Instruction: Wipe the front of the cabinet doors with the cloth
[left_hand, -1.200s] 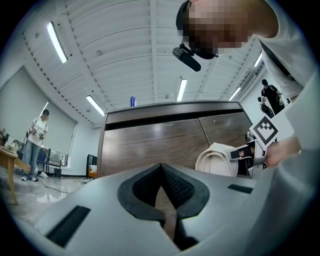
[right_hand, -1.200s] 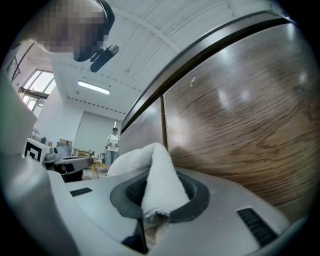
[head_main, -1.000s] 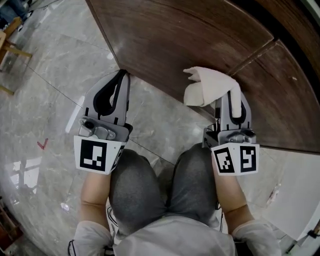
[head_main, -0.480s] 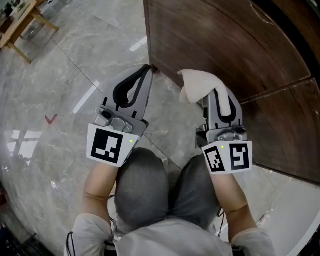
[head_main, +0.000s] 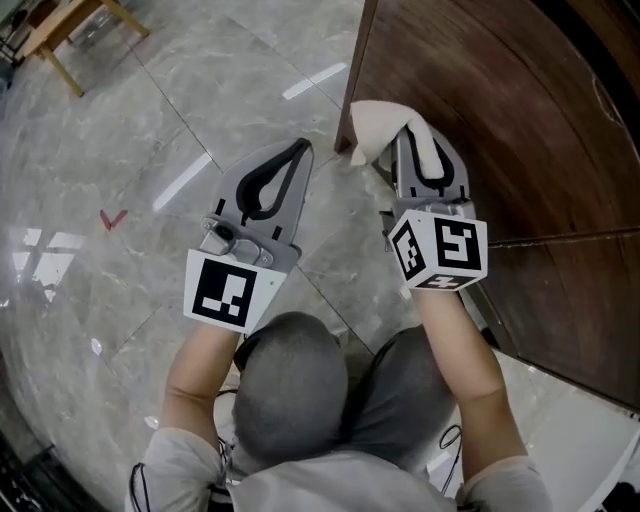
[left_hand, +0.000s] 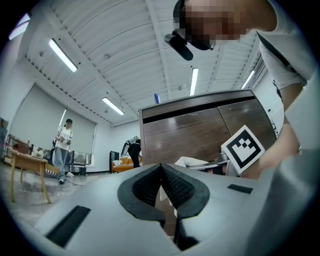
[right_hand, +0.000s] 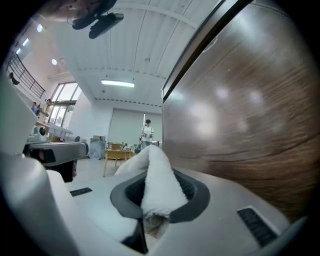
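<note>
R gripper (head_main: 392, 138) clamps a bunched white cloth (head_main: 371, 127) at the brown cabinet door (head_main: 490, 120) corner edge, open floor (head_main: 150, 140) beside; L gripper (head_main: 301, 147) jaws together, empty.

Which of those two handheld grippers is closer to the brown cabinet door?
Right. The right gripper holds the cloth up by the cabinet door, near its corner edge. The left gripper, shut and empty, sits off to the side over the floor.

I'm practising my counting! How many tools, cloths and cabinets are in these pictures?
2 tools: left tool, right tool
1 cloth
1 cabinet
Total: 4
</note>
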